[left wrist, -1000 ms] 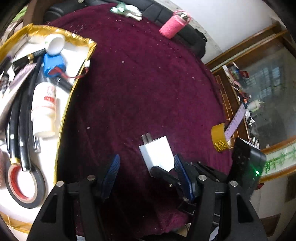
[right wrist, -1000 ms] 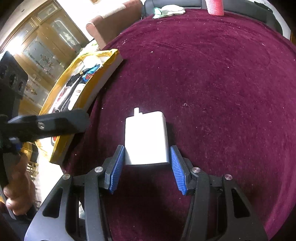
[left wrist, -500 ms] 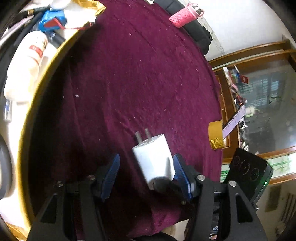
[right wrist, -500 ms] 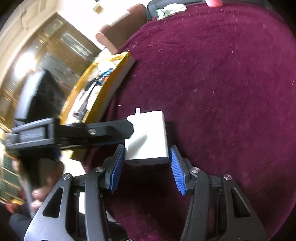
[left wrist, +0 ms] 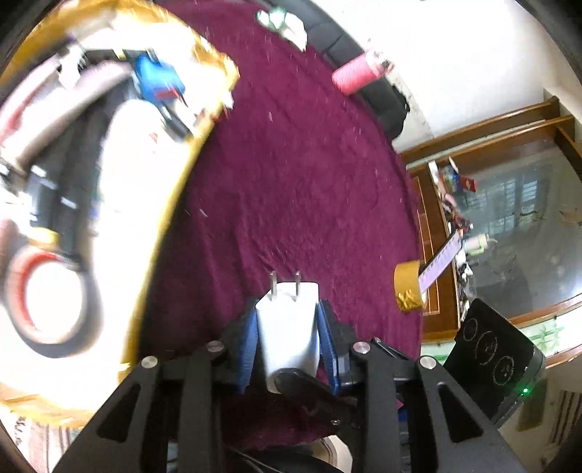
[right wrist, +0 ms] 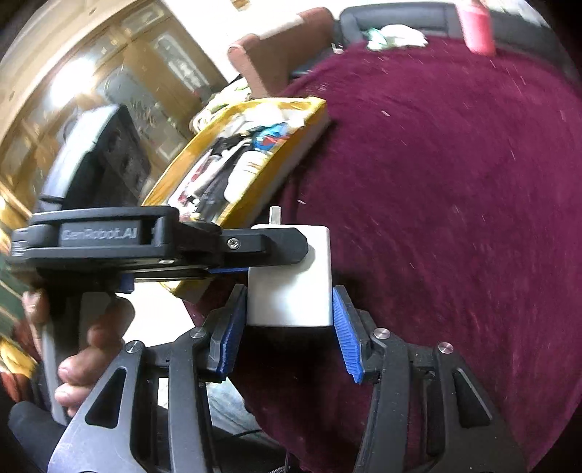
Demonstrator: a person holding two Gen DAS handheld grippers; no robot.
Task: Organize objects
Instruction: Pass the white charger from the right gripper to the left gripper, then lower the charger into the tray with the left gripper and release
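Observation:
A white plug adapter (left wrist: 287, 327) with two metal prongs hangs just above the maroon cloth (left wrist: 298, 174). My left gripper (left wrist: 287, 338) is closing, and its blue pads press on the adapter's two flat faces. In the right wrist view the adapter (right wrist: 302, 298) sits between the blue pads of my right gripper (right wrist: 291, 327), which touch its narrow sides as the jaws close a little more. My left gripper (right wrist: 291, 254) reaches in from the left, one finger lying over the adapter's top. The gold-rimmed tray (left wrist: 171, 203) lies to the left.
The tray (right wrist: 291, 145) holds a black tape roll (left wrist: 47, 291), a white bottle (left wrist: 134, 152), black tubes and a blue part. A pink roll (left wrist: 358, 74) and crumpled wrapper (left wrist: 282, 22) lie at the cloth's far edge, gold tape (left wrist: 409, 287) at its right edge.
My left gripper slid around the adapter and closed until its pads press on it. The right gripper kept its hold and rose slightly. The tray swung back into the left view.

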